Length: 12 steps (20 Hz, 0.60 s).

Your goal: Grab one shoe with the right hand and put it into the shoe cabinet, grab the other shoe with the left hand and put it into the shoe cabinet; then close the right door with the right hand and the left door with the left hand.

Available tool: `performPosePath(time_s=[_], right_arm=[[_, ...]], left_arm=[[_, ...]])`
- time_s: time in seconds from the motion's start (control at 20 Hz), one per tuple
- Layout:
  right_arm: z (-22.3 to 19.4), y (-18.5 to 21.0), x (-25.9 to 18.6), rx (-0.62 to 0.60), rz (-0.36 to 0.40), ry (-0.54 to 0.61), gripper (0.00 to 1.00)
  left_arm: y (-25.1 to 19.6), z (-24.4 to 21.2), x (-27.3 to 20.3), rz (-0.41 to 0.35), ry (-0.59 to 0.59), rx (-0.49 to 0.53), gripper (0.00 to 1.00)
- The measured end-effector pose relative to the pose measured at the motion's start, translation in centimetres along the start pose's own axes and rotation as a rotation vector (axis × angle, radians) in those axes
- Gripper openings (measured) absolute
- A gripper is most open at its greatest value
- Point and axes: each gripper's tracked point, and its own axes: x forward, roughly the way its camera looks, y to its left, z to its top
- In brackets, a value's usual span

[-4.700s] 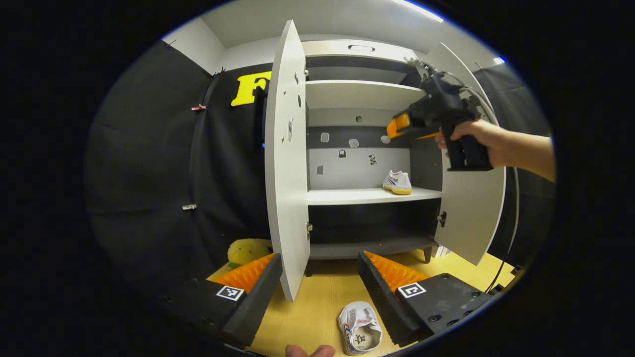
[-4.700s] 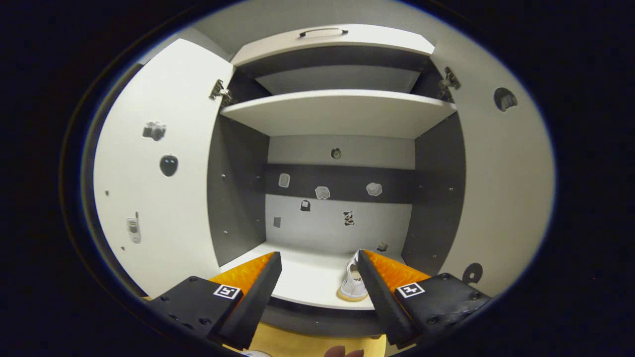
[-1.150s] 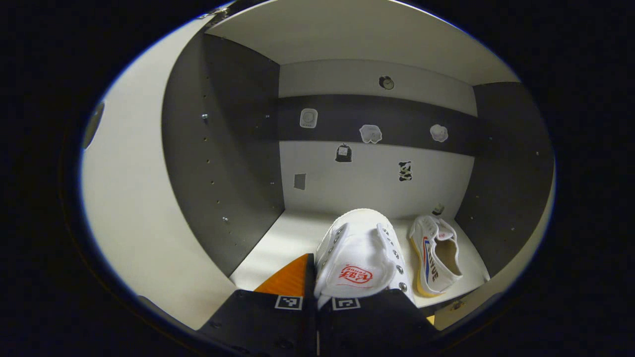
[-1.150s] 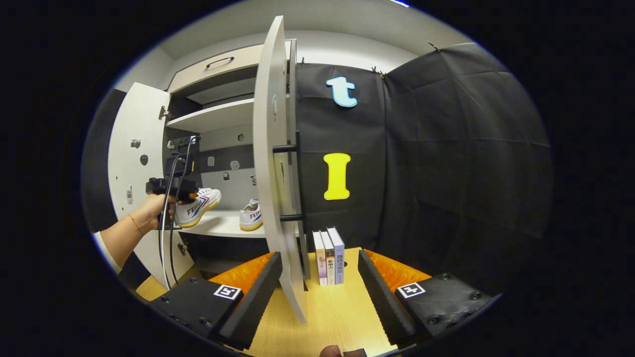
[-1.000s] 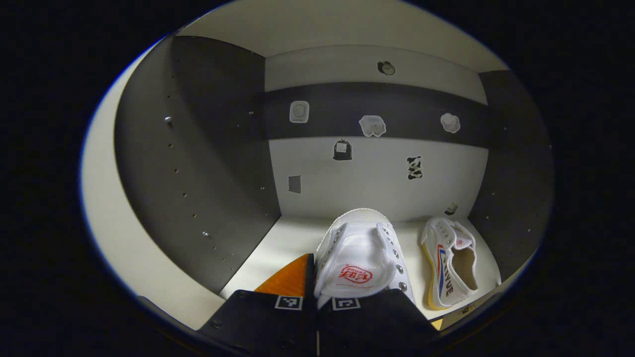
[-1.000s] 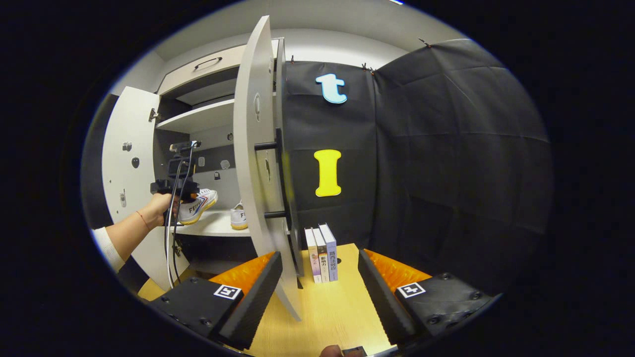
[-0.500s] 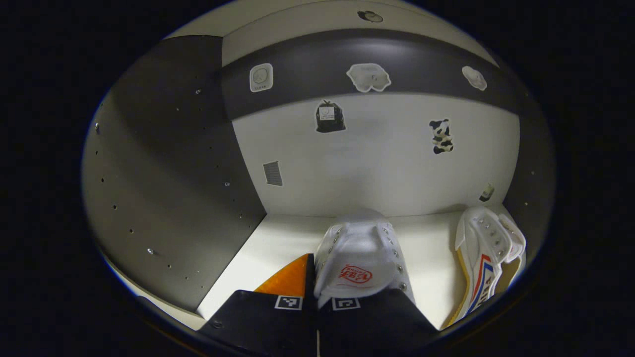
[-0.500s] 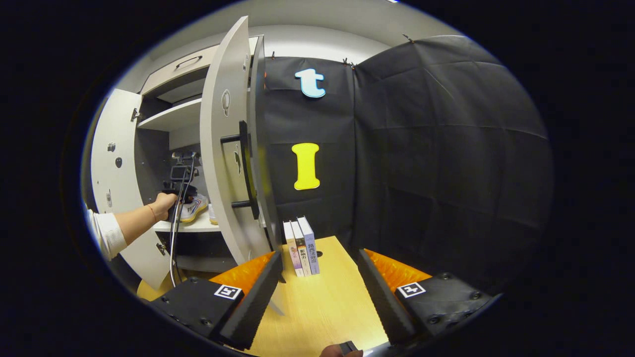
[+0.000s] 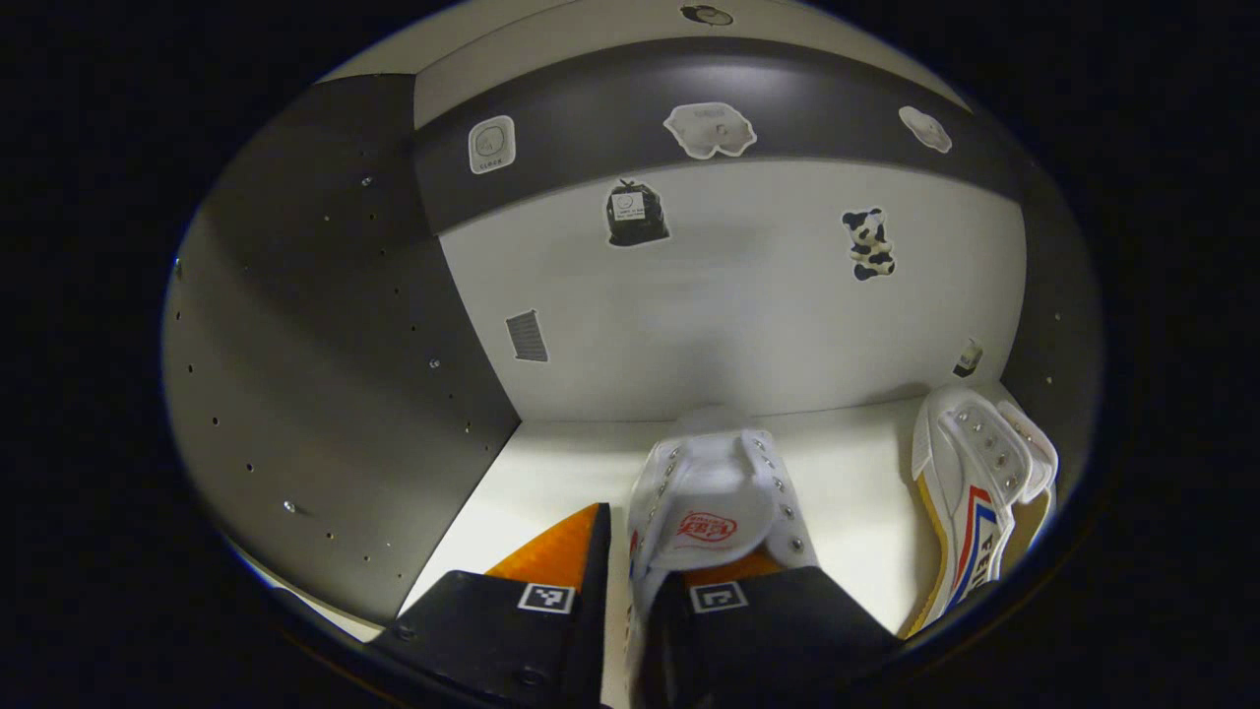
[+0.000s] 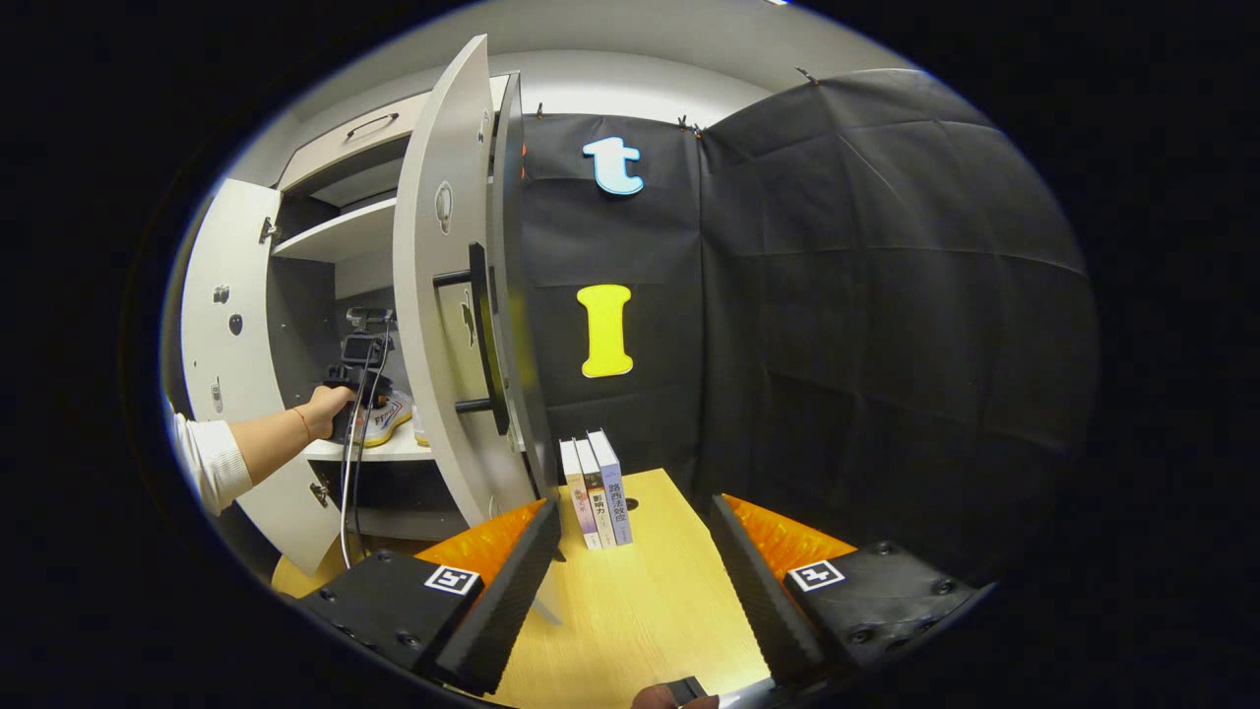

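In the left gripper view a white shoe (image 9: 714,492) with a red tongue logo rests on the white cabinet shelf (image 9: 551,473). Its heel lies between the fingers of my left gripper (image 9: 650,561), whose jaws stand slightly apart, with a strip of shelf showing beside the left finger. The other white shoe (image 9: 970,492), striped red and blue, lies to its right by the cabinet's side wall. My right gripper (image 10: 635,551) is open and holds nothing, low over the wooden floor (image 10: 640,601) beside the open right door (image 10: 443,325). In the right gripper view a hand (image 10: 320,404) holds the left gripper inside the cabinet.
The left door (image 10: 231,335) stands wide open. Three books (image 10: 596,487) stand upright on the floor just right of the right door's edge. The right door carries a dark bar handle (image 10: 482,335). Small stickers dot the cabinet's back wall (image 9: 738,295).
My left gripper's fingers have parted from the shoe's heel and the shoe has settled onto the shelf. The right gripper has hardly moved in the last half second.
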Motion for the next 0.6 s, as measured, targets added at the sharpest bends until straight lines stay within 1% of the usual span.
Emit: performPosePath(time_s=[0.05,0.1,0.15,0.2,0.25,0.3,0.35,0.4,0.6], right_arm=[[0.0,0.0,-0.1,0.003,0.006,-0.003,0.98],[0.1,0.2,-0.1,0.008,0.014,-0.006,0.98],[0.2,0.3,-0.3,0.019,0.026,-0.010,1.00],[0.4,0.7,-0.5,0.034,0.042,-0.016,0.98],[0.7,0.9,-0.8,0.052,0.055,-0.024,0.99],[1.0,1.0,-1.0,0.065,0.064,-0.033,0.99],[1.3,1.0,-1.2,0.068,0.066,-0.045,0.98],[1.6,0.9,-1.4,0.061,0.066,-0.062,0.98],[4.0,1.7,-1.9,-0.012,0.103,-0.159,0.98]], left_arm=[[-0.1,0.0,-0.6,-0.020,-0.006,-0.013,0.32],[0.1,0.0,-1.4,-0.028,-0.012,-0.021,0.43],[0.2,0.0,-2.0,-0.033,-0.022,-0.024,0.50],[0.3,0.0,-2.8,-0.041,-0.034,-0.029,0.61],[0.3,0.0,-3.6,-0.050,-0.050,-0.036,0.66],[0.4,-0.1,-4.5,-0.058,-0.066,-0.042,0.76],[0.4,-0.1,-5.6,-0.068,-0.085,-0.048,0.81],[0.4,-0.2,-6.7,-0.078,-0.100,-0.051,0.85],[0.8,0.2,-12.7,-0.114,-0.220,-0.058,0.85]])
